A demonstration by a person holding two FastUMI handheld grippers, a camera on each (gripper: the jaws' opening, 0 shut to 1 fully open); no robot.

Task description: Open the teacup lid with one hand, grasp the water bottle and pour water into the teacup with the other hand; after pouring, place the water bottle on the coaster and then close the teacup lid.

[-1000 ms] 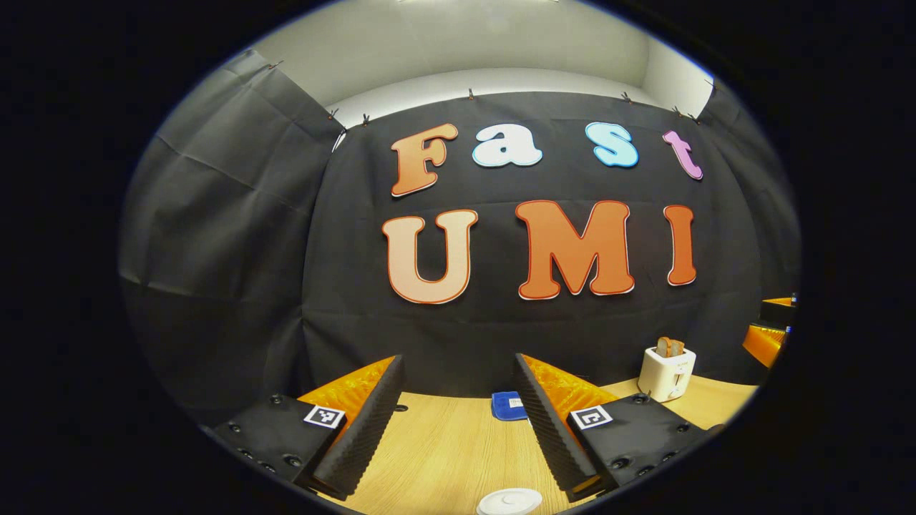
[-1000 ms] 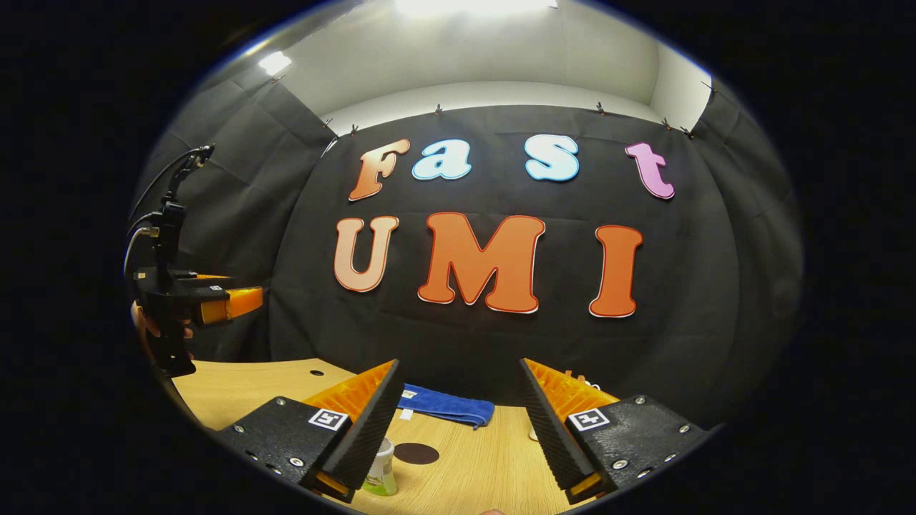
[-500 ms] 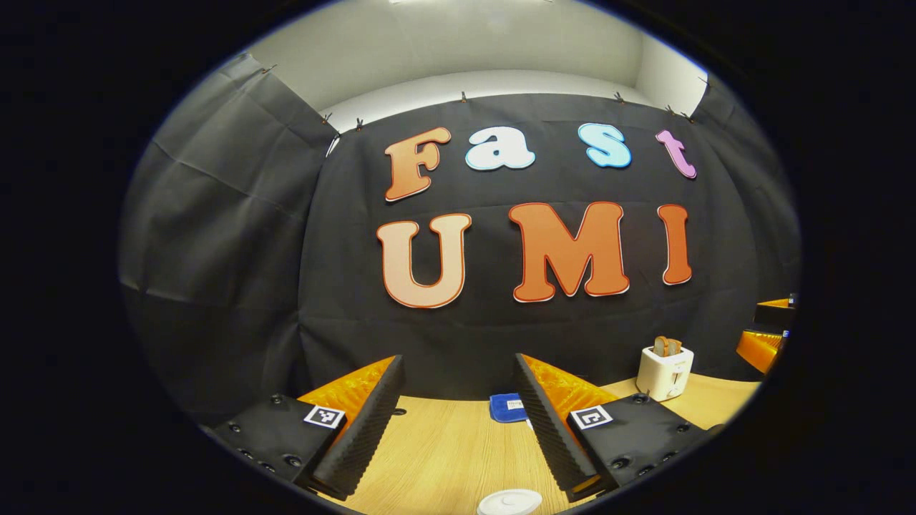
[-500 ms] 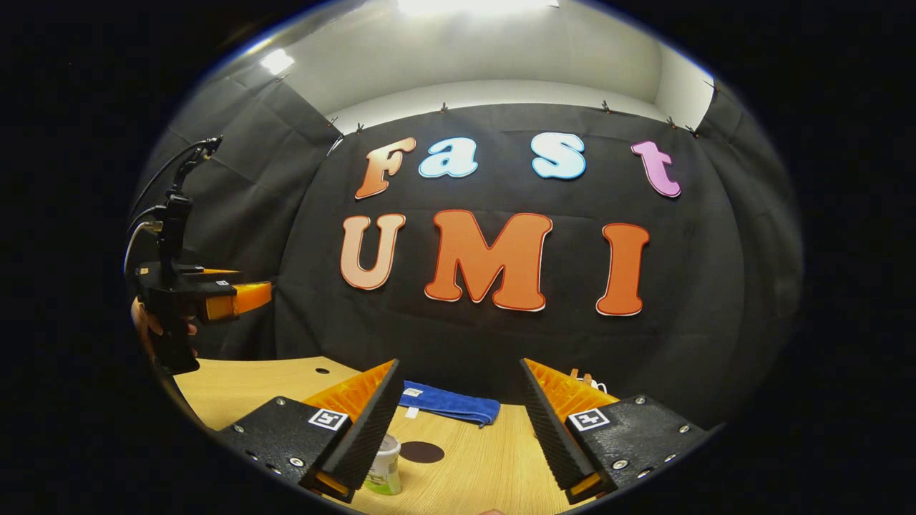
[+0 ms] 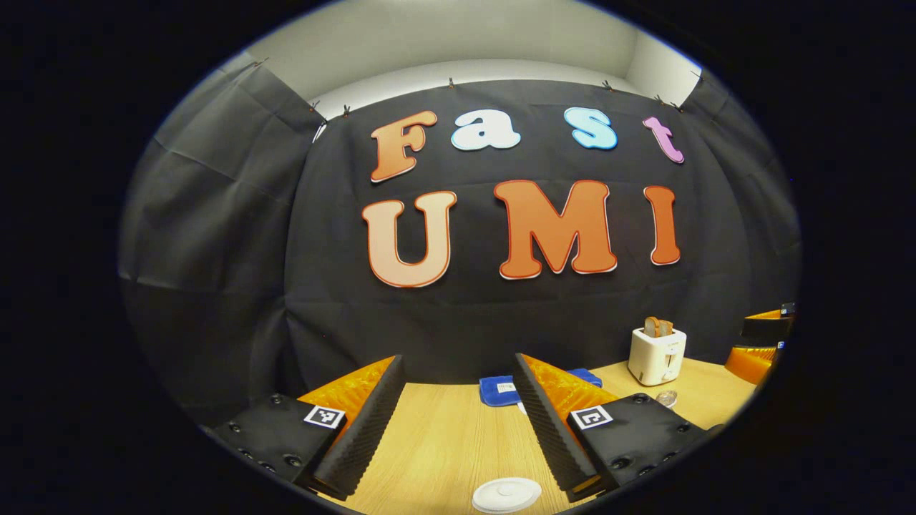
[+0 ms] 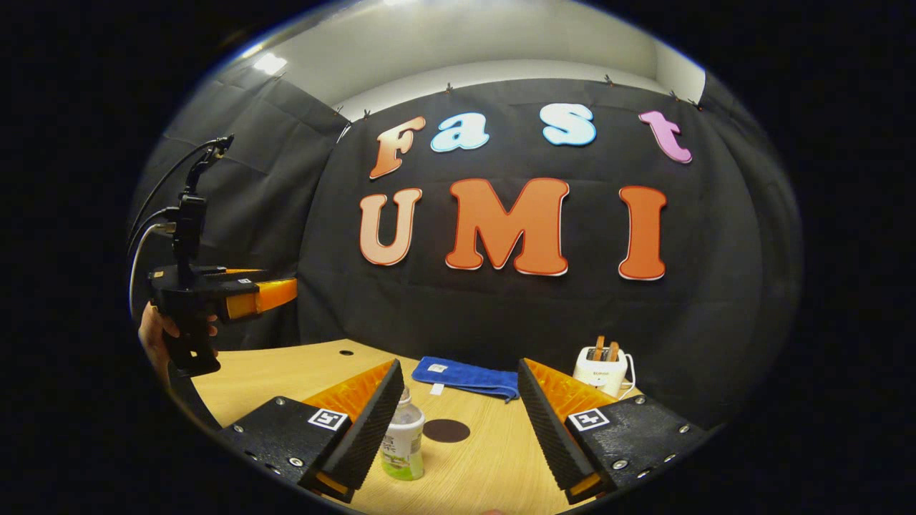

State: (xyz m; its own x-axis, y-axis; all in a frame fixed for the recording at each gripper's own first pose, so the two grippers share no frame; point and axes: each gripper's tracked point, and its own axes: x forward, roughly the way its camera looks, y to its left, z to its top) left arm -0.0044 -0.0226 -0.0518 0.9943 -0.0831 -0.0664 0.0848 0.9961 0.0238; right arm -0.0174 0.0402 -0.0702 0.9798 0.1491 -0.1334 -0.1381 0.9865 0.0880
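In the left gripper view my left gripper (image 5: 459, 361) is open above the wooden table, nothing between its fingers. A round white teacup lid (image 5: 507, 495) lies just below and ahead of it, at the bottom edge; the cup under it is hidden. In the right gripper view my right gripper (image 6: 459, 365) is open too. A small water bottle (image 6: 403, 443) with a green label stands upright just inside its left finger, not gripped. A dark round coaster (image 6: 446, 430) lies on the table beyond the bottle. The left gripper (image 6: 275, 295), held by a hand, hovers far left.
A folded blue cloth (image 6: 465, 375) lies at the table's back edge, seen as a blue cloth (image 5: 501, 390) from the left too. A white toaster (image 5: 657, 354) with toast stands at the back right, the same toaster (image 6: 603, 368) behind my right finger. Black cloth walls close the booth.
Both views have tipped down and show more table. The bottle now shows nearly whole beside my right gripper's left finger, and the toaster has come into the right gripper view. Both grippers stay open.
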